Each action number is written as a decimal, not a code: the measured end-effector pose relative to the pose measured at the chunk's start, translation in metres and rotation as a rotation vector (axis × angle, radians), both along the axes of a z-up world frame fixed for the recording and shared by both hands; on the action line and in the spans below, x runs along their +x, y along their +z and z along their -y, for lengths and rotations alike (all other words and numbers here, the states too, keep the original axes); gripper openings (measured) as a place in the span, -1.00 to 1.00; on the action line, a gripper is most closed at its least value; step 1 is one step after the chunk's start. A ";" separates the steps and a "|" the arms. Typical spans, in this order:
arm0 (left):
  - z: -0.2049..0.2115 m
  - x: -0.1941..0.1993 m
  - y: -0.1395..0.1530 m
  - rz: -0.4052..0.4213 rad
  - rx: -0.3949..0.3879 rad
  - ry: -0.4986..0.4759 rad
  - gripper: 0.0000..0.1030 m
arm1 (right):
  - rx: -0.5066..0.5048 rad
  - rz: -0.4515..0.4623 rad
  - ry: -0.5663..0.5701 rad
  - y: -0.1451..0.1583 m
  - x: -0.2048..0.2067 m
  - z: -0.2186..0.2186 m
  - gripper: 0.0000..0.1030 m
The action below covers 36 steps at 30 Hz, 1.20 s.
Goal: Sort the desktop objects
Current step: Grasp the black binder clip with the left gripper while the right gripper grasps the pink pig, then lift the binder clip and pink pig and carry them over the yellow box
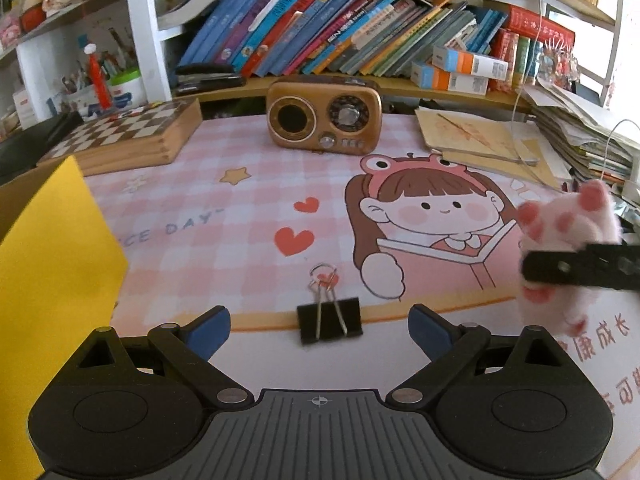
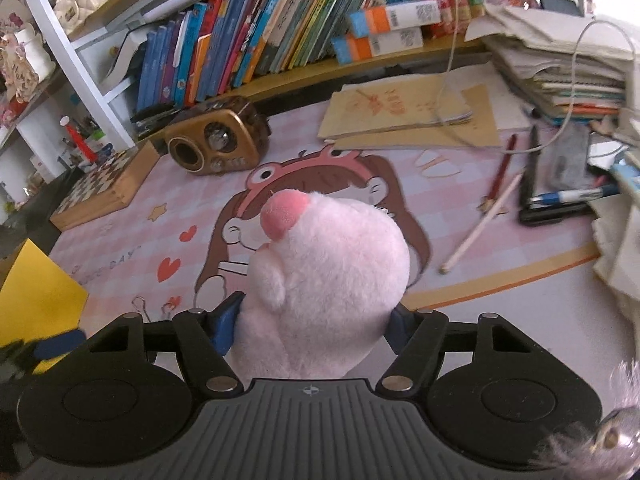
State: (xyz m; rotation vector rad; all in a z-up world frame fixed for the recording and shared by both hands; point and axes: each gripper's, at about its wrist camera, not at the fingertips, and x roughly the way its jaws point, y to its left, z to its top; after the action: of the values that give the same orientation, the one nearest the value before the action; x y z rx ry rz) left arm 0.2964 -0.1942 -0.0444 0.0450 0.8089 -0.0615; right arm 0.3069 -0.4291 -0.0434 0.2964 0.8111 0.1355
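While clamped: 1 plush toy, 1 binder clip.

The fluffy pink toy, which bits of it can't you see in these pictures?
- Pink plush toy: in the right wrist view its lower part is hidden behind the right gripper, whose fingers squeeze it.
- Left wrist view: the toy is blurred, crossed by a black finger and cut by the right edge.
- Its face shows in neither view.

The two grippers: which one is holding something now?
The right gripper: its blue pads press a fluffy pink plush toy. The left gripper stands open, empty, above a black binder clip.
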 end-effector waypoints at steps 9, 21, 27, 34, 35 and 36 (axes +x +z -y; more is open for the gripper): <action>0.014 0.021 -0.018 -0.017 0.024 0.032 0.34 | -0.063 0.039 0.050 0.005 -0.018 -0.001 0.30; 0.014 0.017 -0.026 -0.030 0.013 0.076 -0.25 | -0.065 0.021 0.072 0.002 -0.021 -0.002 0.30; 0.011 0.009 -0.014 0.006 -0.001 0.053 -0.26 | -0.069 0.029 0.098 0.004 -0.024 -0.008 0.30; 0.001 -0.012 0.015 0.075 -0.057 0.015 -0.26 | -0.075 0.049 0.122 0.011 -0.032 -0.013 0.30; -0.001 -0.018 0.020 0.086 -0.068 0.013 -0.26 | -0.079 0.051 0.127 0.013 -0.035 -0.015 0.30; -0.004 -0.022 0.023 0.093 -0.078 0.014 -0.26 | -0.081 0.052 0.133 0.014 -0.037 -0.015 0.30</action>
State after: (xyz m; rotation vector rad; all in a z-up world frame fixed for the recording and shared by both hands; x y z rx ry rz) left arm 0.2742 -0.1904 -0.0209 -0.0313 0.7129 -0.0766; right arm 0.2700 -0.4136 -0.0290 0.1613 0.7823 0.2338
